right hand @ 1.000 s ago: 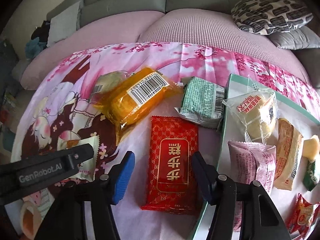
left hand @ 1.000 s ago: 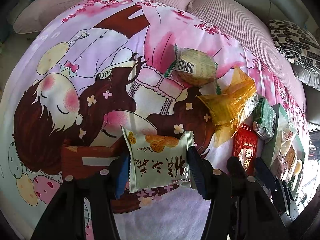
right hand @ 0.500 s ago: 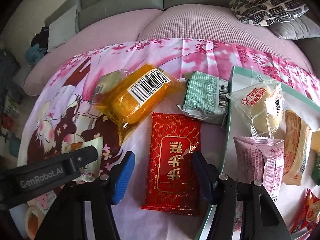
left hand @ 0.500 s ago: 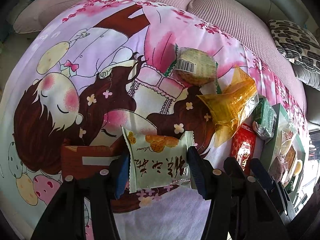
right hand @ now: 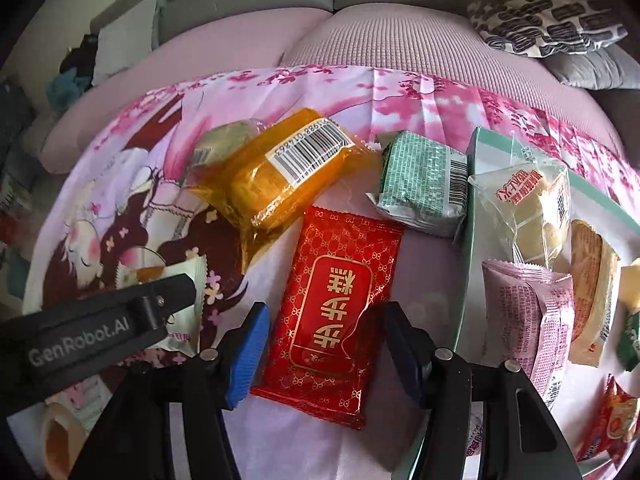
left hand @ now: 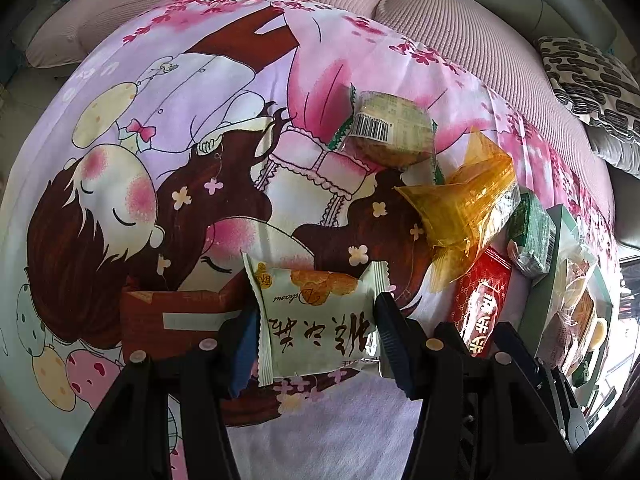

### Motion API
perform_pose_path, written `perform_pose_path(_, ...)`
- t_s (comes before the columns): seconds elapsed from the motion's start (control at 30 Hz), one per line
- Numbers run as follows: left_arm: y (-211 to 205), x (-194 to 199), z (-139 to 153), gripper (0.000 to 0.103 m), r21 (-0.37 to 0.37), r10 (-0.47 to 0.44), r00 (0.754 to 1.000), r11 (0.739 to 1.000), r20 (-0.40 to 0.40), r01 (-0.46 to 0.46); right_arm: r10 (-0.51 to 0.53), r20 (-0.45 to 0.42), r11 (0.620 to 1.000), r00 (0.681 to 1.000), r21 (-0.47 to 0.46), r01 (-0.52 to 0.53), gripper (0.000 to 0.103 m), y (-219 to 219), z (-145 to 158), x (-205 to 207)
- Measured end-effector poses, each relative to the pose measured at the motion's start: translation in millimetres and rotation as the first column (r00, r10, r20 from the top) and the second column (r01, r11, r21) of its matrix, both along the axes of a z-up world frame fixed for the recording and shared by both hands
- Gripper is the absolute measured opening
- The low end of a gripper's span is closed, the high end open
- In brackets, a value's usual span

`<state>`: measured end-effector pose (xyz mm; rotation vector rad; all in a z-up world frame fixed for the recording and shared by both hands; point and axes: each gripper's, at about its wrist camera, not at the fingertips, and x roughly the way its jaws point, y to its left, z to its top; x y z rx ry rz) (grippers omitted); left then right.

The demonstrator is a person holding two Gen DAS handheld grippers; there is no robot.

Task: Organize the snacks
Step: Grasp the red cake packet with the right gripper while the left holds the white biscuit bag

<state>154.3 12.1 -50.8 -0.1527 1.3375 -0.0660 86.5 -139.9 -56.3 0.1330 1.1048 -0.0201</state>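
Left gripper jaws clamped on the pale green pastry packet, pads pressed into both side edges. Right gripper jaws closed around the red cake packet, right pad denting its edge, left pad at its side. Both packets flat on the pink cartoon-print cloth. Farther off, an orange-wrapped cake and a green brick-pattern packet. At right, a teal tray holding more wrapped snacks.
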Motion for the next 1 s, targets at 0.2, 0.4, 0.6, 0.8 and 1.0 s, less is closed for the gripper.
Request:
perform_pose_path(0.2, -4.6, 0.0, -4.4, 0.058, 0.008, -0.01, 1.0, 1.0, -0.007, 0.01, 0.01, -0.002, 0.999, 1.0, -0.043, -0.011, 0.062, 2.9, -3.3, 0.3)
perform_pose_path(0.4, -13.5, -0.1, -8.7, 0.066, 0.035, -0.041, 0.999, 0.999, -0.01, 0.042, 0.016, 0.008, 0.999, 1.0, -0.046, -0.015, 0.059, 3.0, -4.2, 0.8)
perform_pose_path(0.6, -21.8, -0.4, -13.0, 0.071, 0.056, -0.061, 0.998, 0.997, -0.013, 0.061, 0.013, 0.014, 0.999, 1.0, -0.039, -0.013, 0.055, 1.7, -2.3, -2.7)
perform_pose_path(0.8, -29.5, -1.9, -17.4, 0.072, 0.084, -0.073, 0.997, 0.994, -0.009, 0.074, 0.011, 0.007, 1.0, 1.0, -0.023, -0.011, 0.053, 1.9, 0.5, -9.8)
perform_pose_path(1.0, -43.3, -4.5, -20.9, 0.072, 0.122, -0.083, 0.997, 0.989, 0.0, 0.082, 0.006, -0.002, 1.0, 1.0, 0.0, -0.006, 0.051, 1.9, 2.9, -17.6)
